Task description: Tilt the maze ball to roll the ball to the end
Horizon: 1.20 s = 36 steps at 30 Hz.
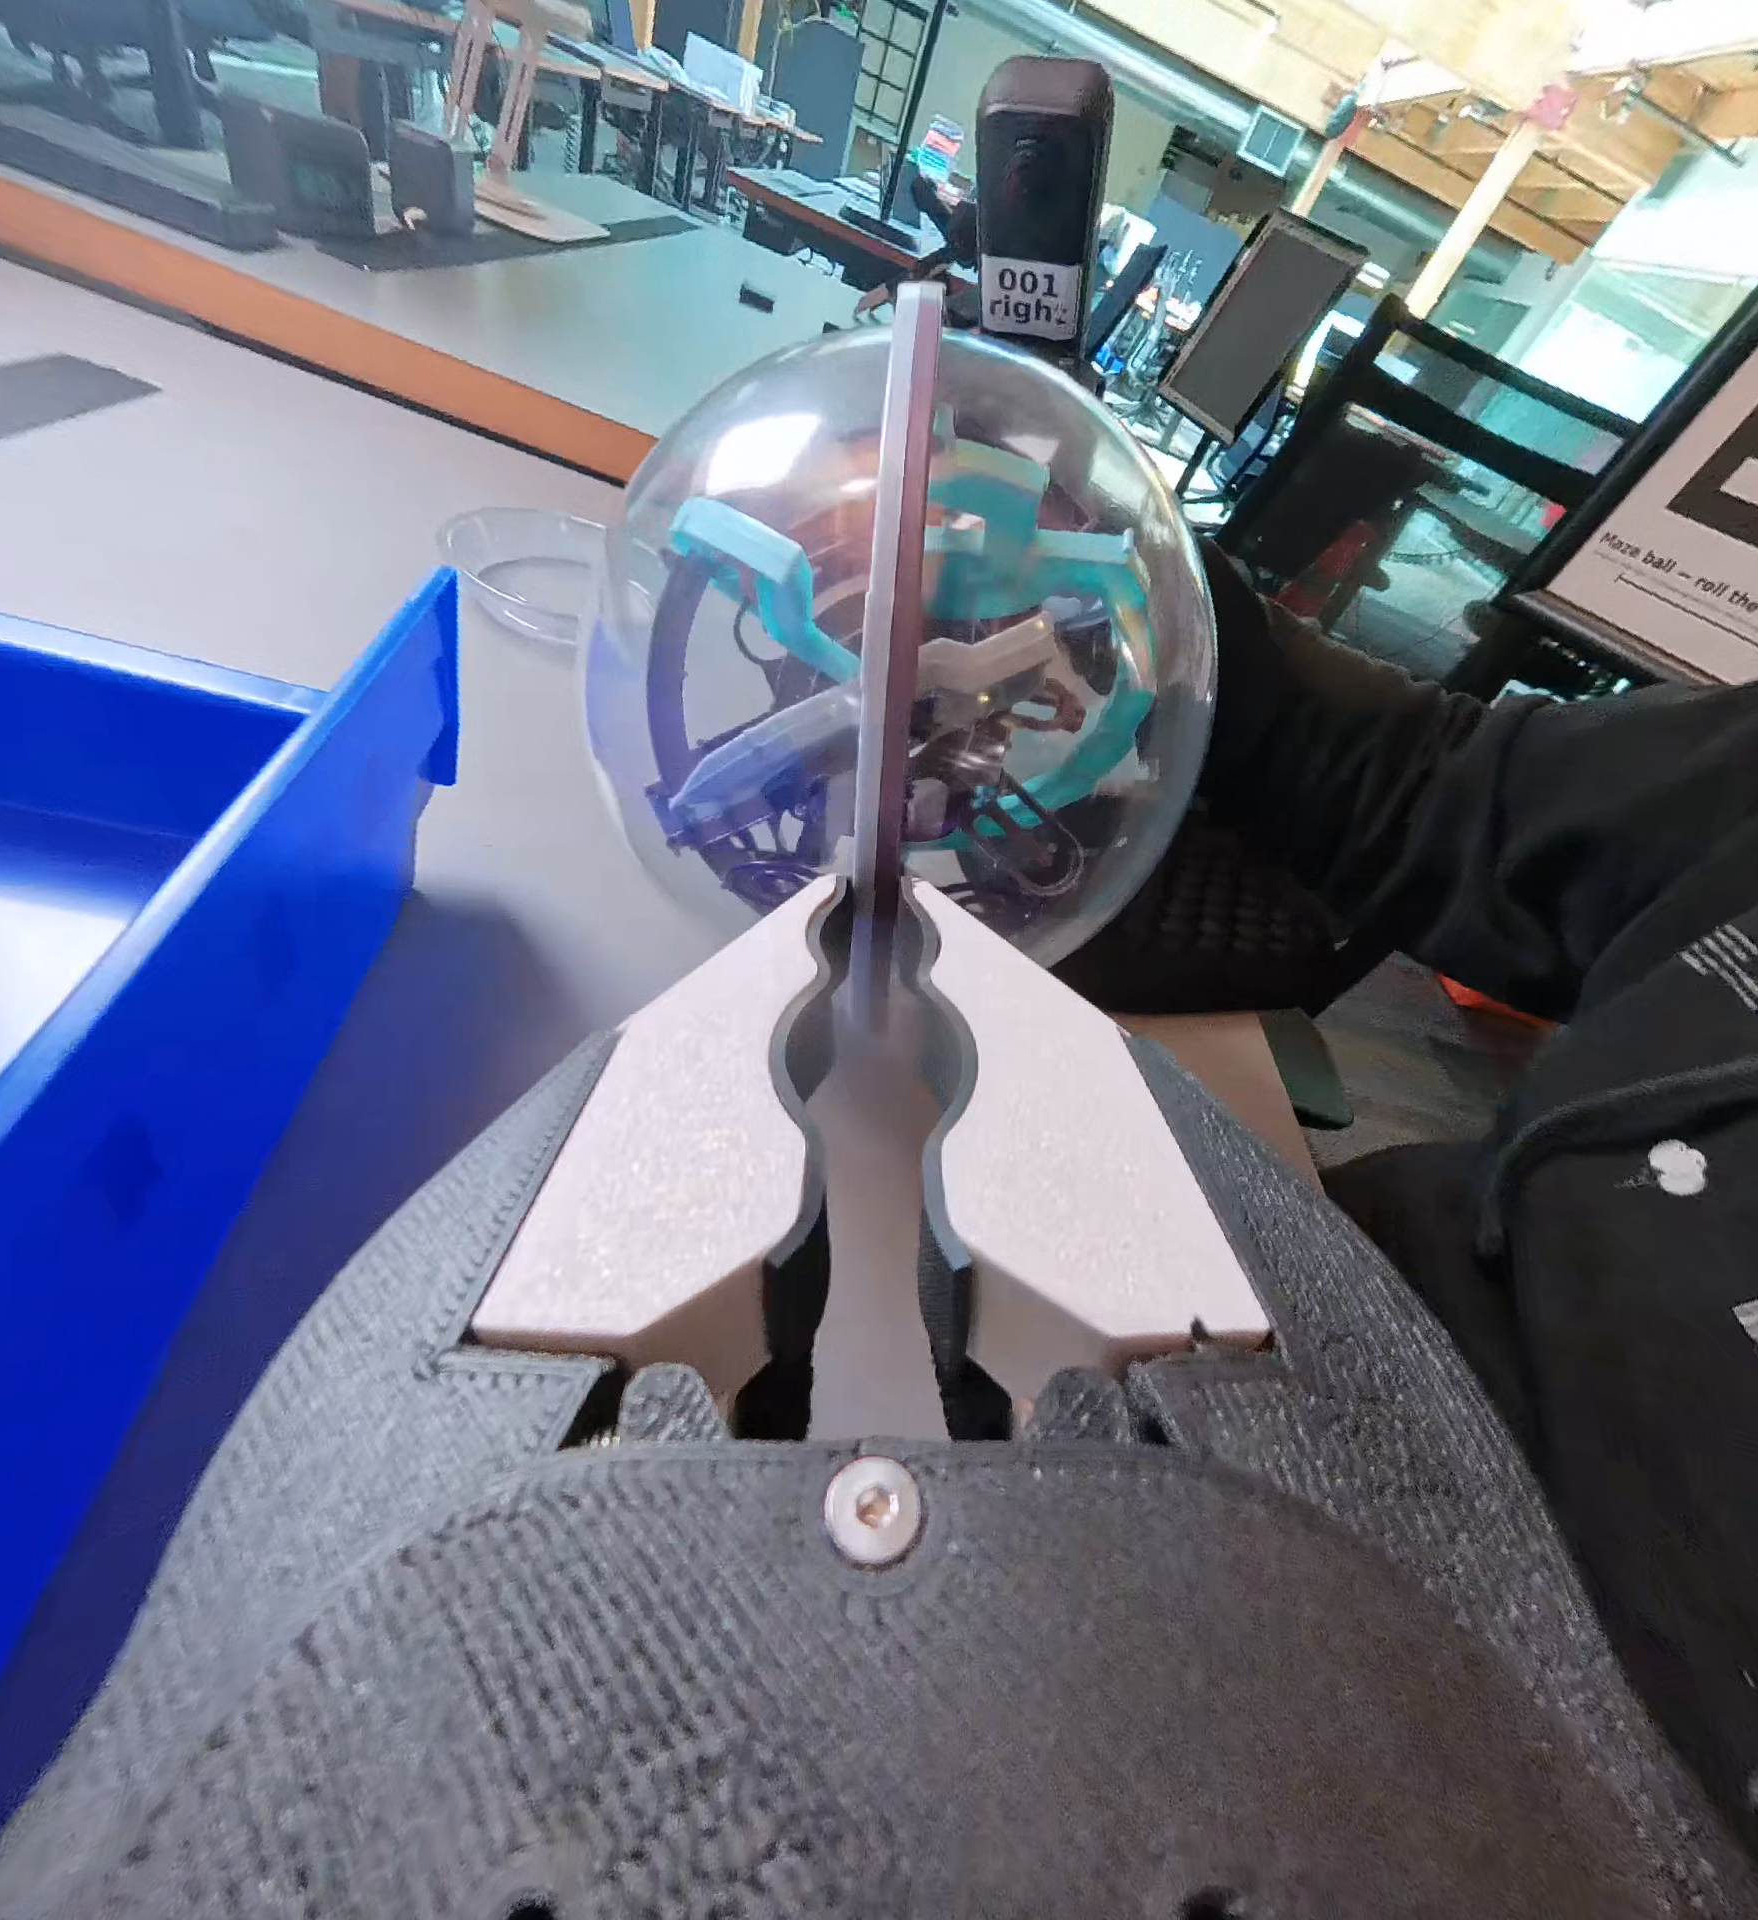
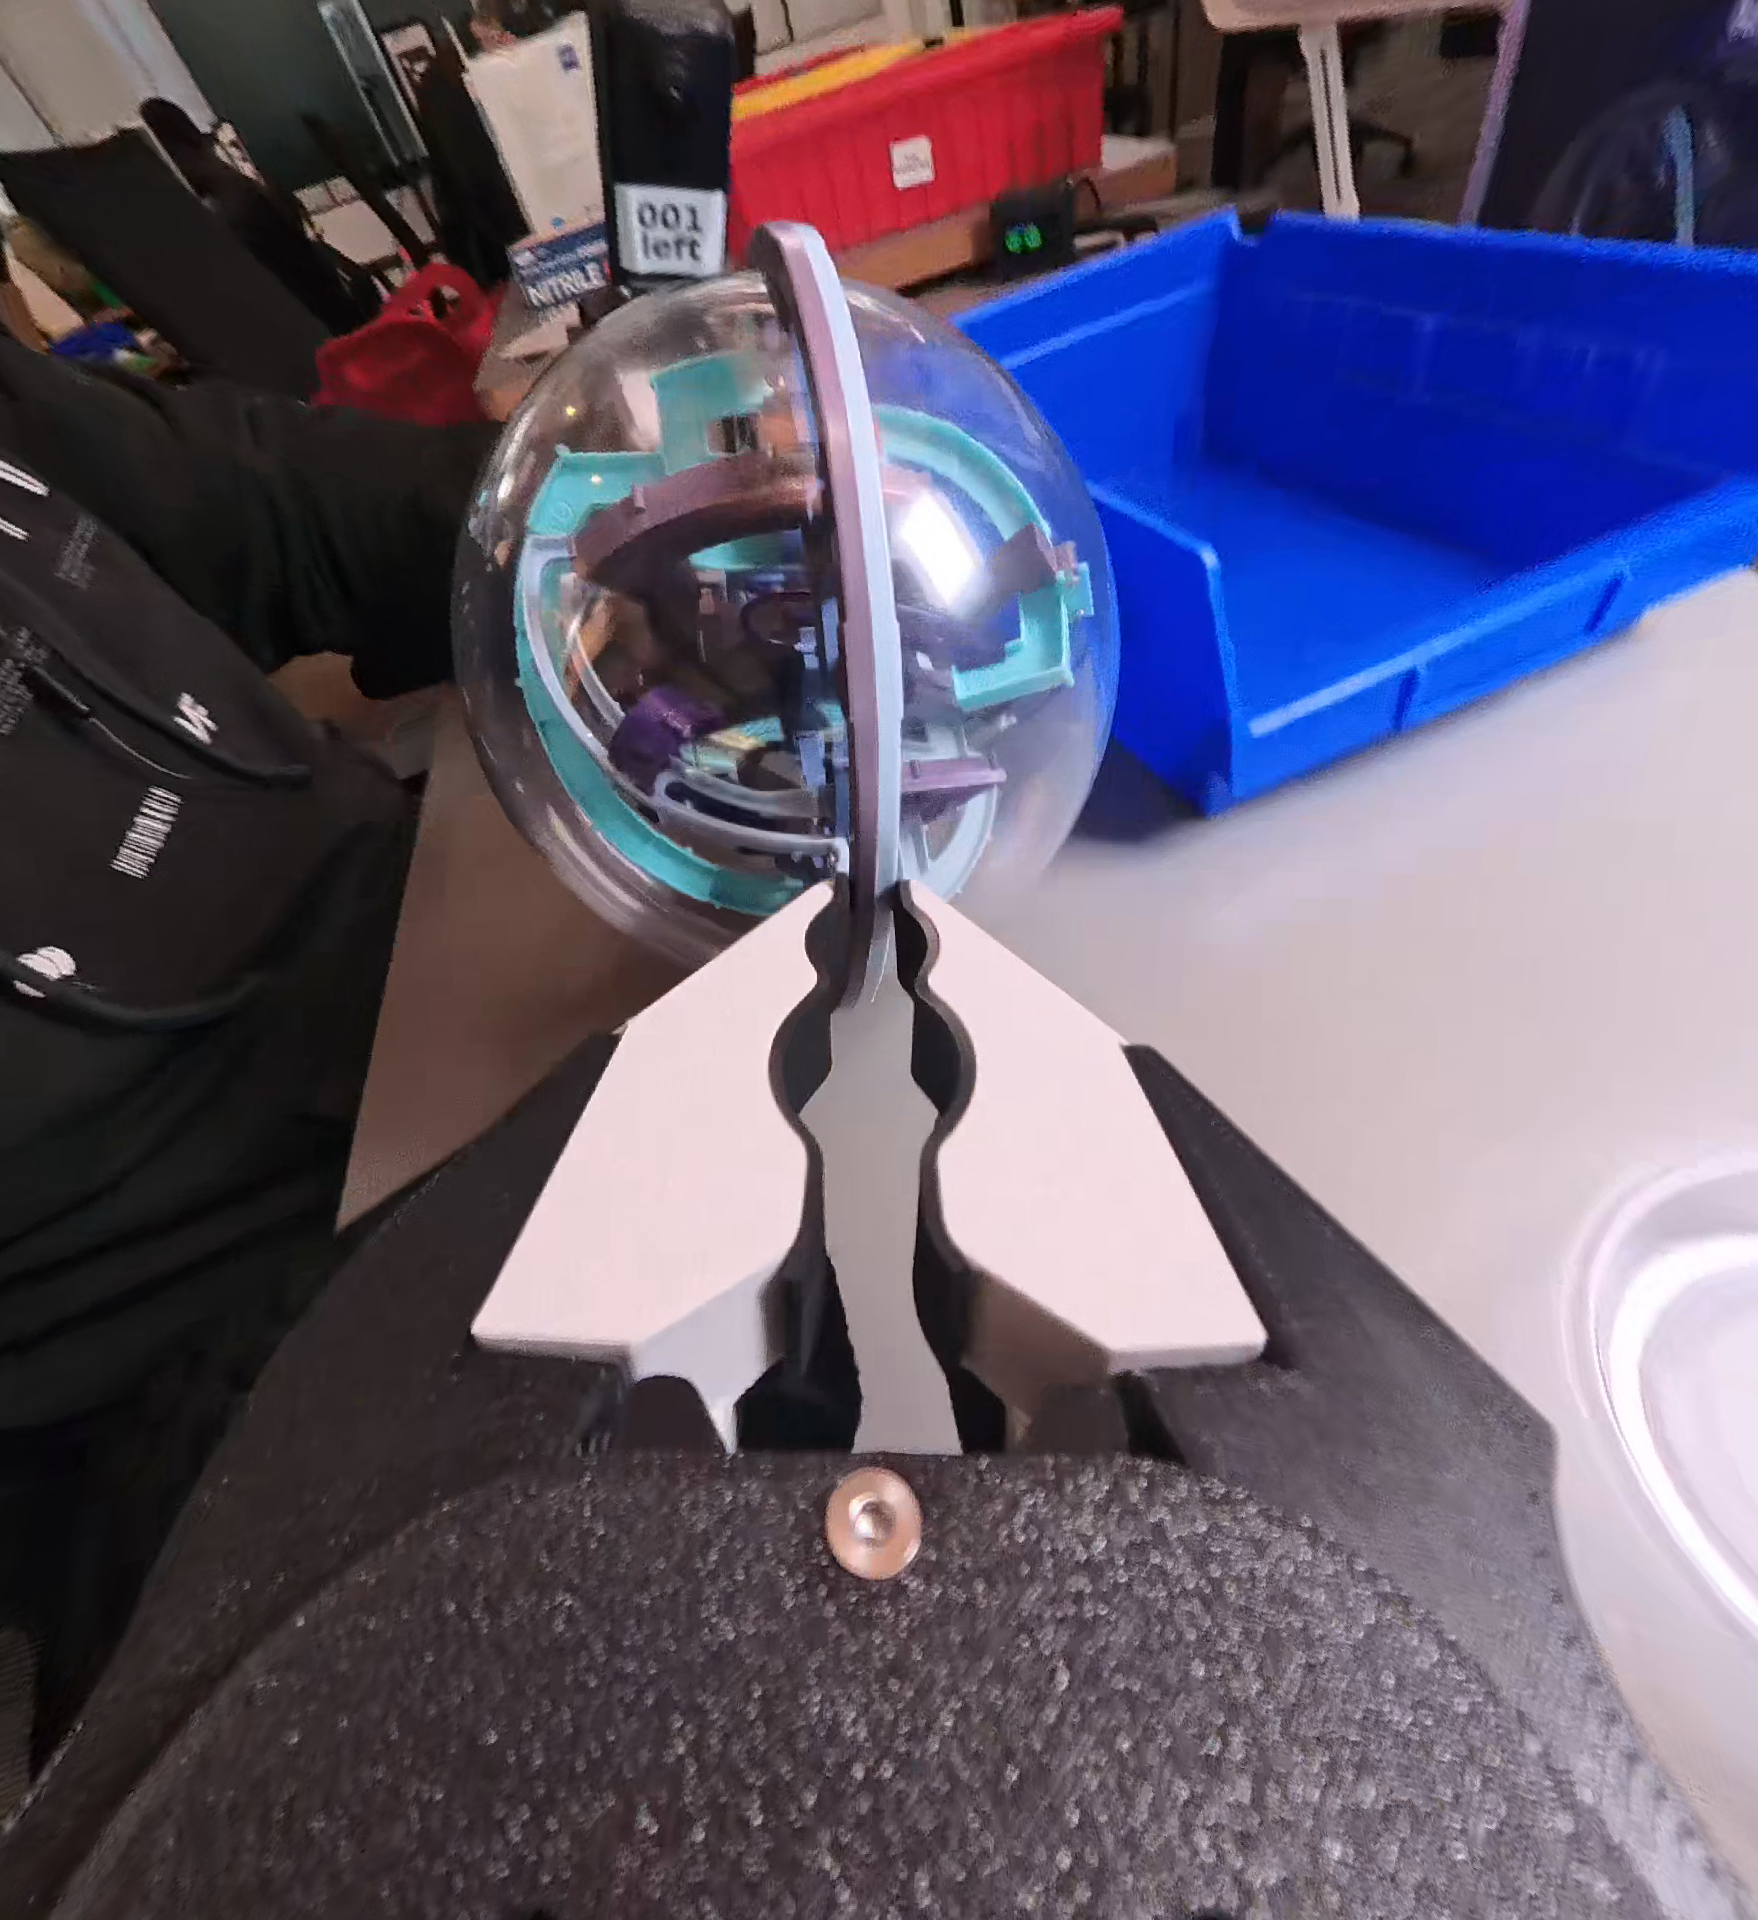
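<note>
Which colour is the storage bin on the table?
The storage bin is solid blue, seen best in the right wrist view.

A pale grey matt tabletop [image 1: 231, 499] with an orange edge band [image 1: 262, 312] is seen beyond and left of the left jaws. Farther off, rows of dark-framed work desks [image 1: 646, 94] are ranged across an open workspace. Up and right of those jaws, light wooden ceiling beams [image 1: 1540, 177], a pale post [image 1: 1477, 218] and a dark flat monitor [image 1: 1259, 322] are noted, lit by daylight. Beyond the right jaws, a red fabric-skirted table [image 2: 916, 114] is seen, blurred.
</note>
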{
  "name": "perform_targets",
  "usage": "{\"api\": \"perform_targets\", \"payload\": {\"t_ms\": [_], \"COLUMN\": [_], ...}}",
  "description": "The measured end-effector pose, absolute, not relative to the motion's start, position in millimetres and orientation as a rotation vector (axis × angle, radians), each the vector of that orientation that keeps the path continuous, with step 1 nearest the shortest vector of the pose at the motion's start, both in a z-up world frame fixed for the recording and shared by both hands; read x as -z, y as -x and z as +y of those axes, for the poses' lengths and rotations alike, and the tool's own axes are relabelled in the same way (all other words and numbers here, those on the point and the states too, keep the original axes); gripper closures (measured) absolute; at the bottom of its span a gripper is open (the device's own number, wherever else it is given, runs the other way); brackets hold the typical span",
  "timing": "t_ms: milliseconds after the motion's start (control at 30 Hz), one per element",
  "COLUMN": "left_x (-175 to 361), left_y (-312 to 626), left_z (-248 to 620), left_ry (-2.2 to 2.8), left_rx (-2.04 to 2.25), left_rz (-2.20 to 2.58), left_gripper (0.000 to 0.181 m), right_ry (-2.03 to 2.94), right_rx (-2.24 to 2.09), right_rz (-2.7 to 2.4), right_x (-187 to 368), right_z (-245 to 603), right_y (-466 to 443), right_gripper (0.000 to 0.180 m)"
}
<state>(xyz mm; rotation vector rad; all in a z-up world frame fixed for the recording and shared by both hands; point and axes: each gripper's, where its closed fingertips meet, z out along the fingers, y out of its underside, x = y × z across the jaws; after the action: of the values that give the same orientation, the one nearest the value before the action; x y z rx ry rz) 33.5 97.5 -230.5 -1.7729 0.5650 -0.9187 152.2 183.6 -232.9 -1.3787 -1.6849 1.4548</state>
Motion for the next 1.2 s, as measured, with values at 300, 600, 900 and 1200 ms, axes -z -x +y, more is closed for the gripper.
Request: {"api": "perform_targets", "payload": {"t_ms": [300, 600, 900, 1200], "left_x": [200, 183, 188, 187], "left_y": [23, 78, 77, 88], "left_z": [36, 23, 26, 30], "left_ry": [1.644, 1.482, 1.486, 1.466], "left_rx": [0.967, 0.956, 0.877, 0.768], "left_rz": [0.472, 0.378, 0.395, 0.383], "left_gripper": [0.174, 0.174, 0.173, 0.174], "right_ry": [1.062, 0.89, 0.883, 0.813], "right_rx": [-1.612, -1.608, -1.642, -1.567], "right_rz": [-1.616, -1.532, -1.511, -1.555], "right_x": [135, 84, 74, 73], "right_z": [127, 103, 109, 102], "right_y": [-77, -9, 8, 9], "right_gripper": [0.174, 0.174, 0.173, 0.174]}}
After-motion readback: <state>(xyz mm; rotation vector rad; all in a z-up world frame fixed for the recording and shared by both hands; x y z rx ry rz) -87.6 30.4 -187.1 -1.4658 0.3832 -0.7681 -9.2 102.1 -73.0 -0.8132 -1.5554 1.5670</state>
